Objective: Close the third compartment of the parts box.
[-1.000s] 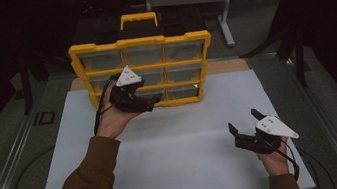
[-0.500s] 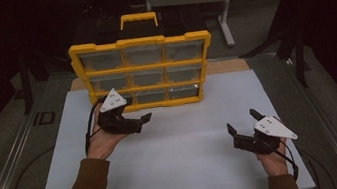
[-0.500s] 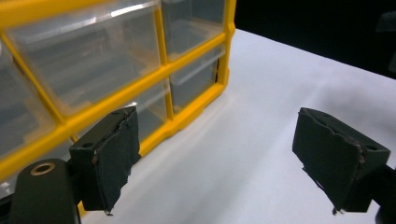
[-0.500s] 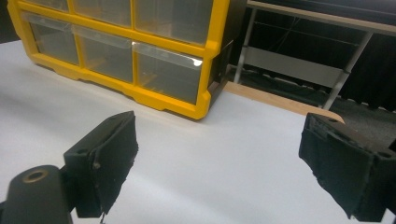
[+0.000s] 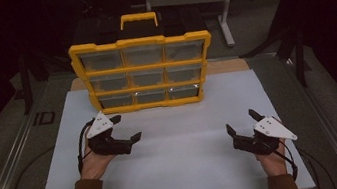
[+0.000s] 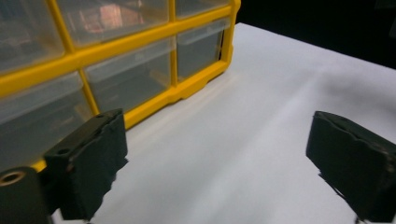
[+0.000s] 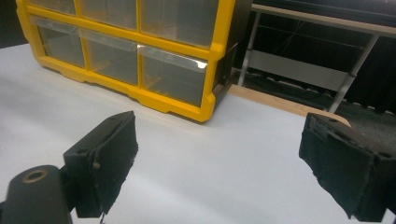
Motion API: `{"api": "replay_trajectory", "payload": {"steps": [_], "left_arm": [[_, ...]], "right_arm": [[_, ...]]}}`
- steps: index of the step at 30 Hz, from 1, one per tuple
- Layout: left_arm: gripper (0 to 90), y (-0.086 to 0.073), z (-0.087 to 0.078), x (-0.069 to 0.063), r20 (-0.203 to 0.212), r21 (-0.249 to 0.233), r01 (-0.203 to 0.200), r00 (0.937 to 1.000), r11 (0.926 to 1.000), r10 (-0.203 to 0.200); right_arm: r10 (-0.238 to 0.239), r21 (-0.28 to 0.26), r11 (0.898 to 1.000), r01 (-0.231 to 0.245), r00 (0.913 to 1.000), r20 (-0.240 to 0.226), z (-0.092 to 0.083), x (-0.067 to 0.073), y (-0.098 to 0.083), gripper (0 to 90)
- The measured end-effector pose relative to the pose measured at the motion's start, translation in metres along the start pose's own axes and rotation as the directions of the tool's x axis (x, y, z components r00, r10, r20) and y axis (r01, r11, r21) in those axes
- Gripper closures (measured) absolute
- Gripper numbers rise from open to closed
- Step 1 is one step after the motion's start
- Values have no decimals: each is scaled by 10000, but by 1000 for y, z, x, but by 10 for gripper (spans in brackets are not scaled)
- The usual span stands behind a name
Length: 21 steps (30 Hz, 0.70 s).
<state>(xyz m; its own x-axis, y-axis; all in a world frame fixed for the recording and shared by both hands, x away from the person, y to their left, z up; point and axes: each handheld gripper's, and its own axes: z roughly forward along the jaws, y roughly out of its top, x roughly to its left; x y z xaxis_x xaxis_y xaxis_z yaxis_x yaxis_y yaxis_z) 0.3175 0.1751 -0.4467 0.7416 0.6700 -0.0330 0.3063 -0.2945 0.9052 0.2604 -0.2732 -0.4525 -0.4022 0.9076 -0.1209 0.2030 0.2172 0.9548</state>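
The yellow drawer cabinet (image 5: 143, 73) stands upright at the back of the white worktop (image 5: 188, 172). The left claw (image 5: 124, 129), nearer the cabinet, has just been opening, empty; the right claw (image 5: 241, 122), farther off, gapes empty

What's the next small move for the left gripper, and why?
Probably ease the left gripper forward toward the organizer's bottom-left drawer. Its jaws have just been opening, nothing is between them, and it sits apart from the cabinet with that drawer nearest. The right gripper hangs open farther off.
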Motion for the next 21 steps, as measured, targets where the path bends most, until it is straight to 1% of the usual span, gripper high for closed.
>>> {"api": "replay_trajectory", "payload": {"steps": [1, 2, 3, 6, 8, 11, 13, 15, 17, 20, 21], "left_arm": [[32, -7, -3, -1, -26, -42, -29, 10000, 10000, 29], [14, -9, -3, -1, -61, -43, -52, 10000, 10000, 52], [11, -13, -5, -2, -207, 3, -106, 9997, 9999, 106], [8, -24, -10, -1, -299, -94, 42, 9995, 9999, -44], [5, -29, -14, 0, -429, -77, 52, 9991, 10000, -55], [3, -37, -20, 1, -484, -300, 190, 9986, 9994, -204], [2, -42, -27, 1, -432, -646, 287, 9986, 9975, -315], [2, -45, -32, 1, -580, -629, 221, 9980, 9978, -258], [2, -48, -37, 1, -630, -766, 240, 9976, 9968, -288], [2, -52, -48, 1, -756, -1192, 342, 9962, 9923, -435], [2, -53, -49, 1, -743, -1256, 374, 9961, 9914, -470]], "right_arm": [[-5, -9, 10000, 5, 10000, -1, 0, 0, 0, 109], [18, -24, 10000, -18, 10000, -26, 0, 0, -1, 109], [20, -28, 10000, -20, 10000, -27, 0, 0, -1, 109], [-17, -103, 9999, 16, 10000, -92, 1, -1, -5, 109], [-8, -96, 10000, 6, 9998, -189, 3, -1, -9, 109], [-2, -153, 9999, -4, 9993, -379, 5, -1, -14, 109], [84, -264, 9996, -100, 9983, -570, 5, -1, -15, 109], [24, -345, 9994, -47, 9979, -648, 5, 0, -15, 109], [-20, -434, 9991, -12, 9973, -732, 5, 1, -16, 108], [60, -577, 9983, -106, 9968, -793, 4, 1, -15, 108], [114, -646, 9978, -168, 9965, -830, 3, 1, -15, 108]]}}
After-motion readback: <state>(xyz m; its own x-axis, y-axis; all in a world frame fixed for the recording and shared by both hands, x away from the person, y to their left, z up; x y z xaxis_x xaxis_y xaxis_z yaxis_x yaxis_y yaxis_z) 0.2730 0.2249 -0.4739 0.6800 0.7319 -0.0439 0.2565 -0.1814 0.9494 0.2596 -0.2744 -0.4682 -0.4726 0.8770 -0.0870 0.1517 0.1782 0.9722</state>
